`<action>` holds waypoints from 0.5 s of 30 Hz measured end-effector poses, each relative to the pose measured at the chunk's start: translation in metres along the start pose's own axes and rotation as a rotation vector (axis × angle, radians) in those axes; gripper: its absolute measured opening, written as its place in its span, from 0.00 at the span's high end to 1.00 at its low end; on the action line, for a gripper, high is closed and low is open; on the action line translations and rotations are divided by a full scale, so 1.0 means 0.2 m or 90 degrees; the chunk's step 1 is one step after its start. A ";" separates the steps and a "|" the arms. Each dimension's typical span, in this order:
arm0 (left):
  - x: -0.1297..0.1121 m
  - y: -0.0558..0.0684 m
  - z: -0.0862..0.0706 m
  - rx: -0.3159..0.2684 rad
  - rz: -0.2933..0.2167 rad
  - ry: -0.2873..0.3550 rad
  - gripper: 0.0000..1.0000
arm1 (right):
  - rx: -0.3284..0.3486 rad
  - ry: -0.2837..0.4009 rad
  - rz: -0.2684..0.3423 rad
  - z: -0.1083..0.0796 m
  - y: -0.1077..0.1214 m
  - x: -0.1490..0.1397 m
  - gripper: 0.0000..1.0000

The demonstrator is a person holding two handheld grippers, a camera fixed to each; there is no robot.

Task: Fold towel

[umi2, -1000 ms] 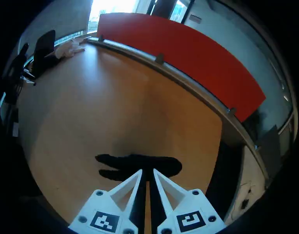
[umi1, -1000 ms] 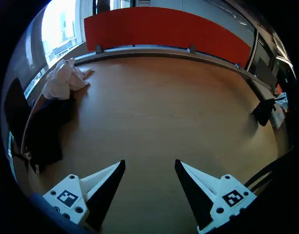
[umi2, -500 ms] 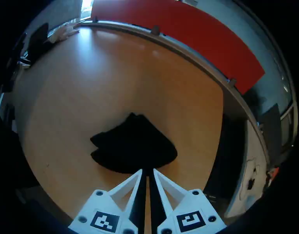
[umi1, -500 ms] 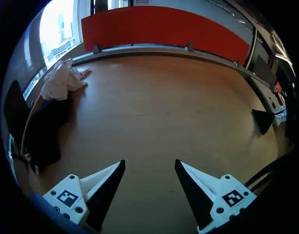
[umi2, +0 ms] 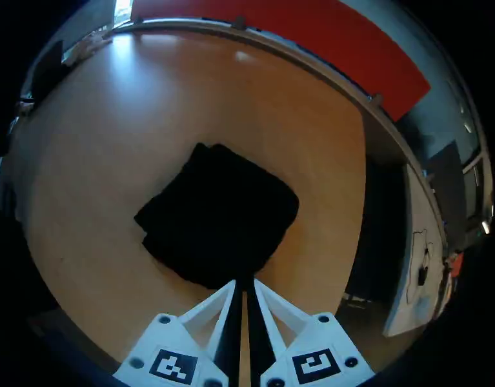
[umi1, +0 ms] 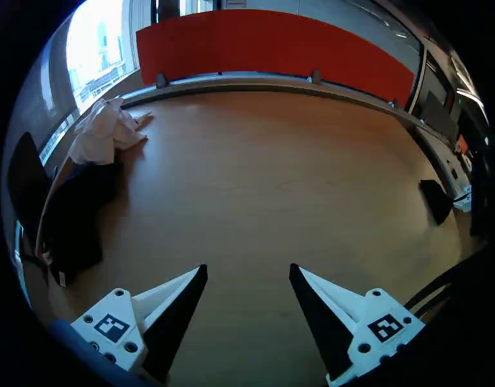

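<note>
Pinching the near edge of the black towel [umi2: 218,216], the right gripper [umi2: 245,284] is clenched on it — the cloth lies spread on the wooden table [umi2: 118,129]. The left gripper [umi1: 247,267] hangs released, well apart. A one-sided pull could drag or skew the towel — or the thin hold may slip.

- We look in the left gripper view from low over the wooden table [umi1: 260,174], nearly level across it toward the red partition [umi1: 273,45], with the left gripper [umi1: 247,267] at the bottom.
- We look in the right gripper view from higher up, tilted down, with the black towel [umi2: 218,216] close ahead of the right gripper [umi2: 244,282].
- The 2 views share the table, the partition and the towel, which lies far off at the left gripper view's right edge.
</note>
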State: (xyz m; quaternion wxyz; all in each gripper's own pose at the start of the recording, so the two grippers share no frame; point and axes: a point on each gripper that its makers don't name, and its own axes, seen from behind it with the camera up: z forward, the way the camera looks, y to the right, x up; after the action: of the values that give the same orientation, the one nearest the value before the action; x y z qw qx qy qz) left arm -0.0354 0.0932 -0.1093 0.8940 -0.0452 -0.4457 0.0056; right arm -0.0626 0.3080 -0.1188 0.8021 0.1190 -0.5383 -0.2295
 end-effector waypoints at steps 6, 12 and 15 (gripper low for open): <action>-0.01 -0.01 -0.01 0.004 0.001 -0.001 0.06 | -0.006 -0.027 0.022 0.06 -0.01 -0.09 0.96; -0.01 -0.02 -0.01 0.007 0.000 -0.002 0.06 | -0.014 -0.049 0.046 0.11 -0.01 -0.17 0.95; -0.02 -0.03 -0.01 0.009 -0.001 -0.002 0.06 | -0.017 -0.054 0.057 0.13 -0.01 -0.18 0.94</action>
State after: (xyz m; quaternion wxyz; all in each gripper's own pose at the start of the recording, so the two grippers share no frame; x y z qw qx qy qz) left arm -0.0355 0.0876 -0.1128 0.8935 -0.0388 -0.4473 0.0081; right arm -0.0982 0.3249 -0.1393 0.7896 0.0743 -0.5735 -0.2050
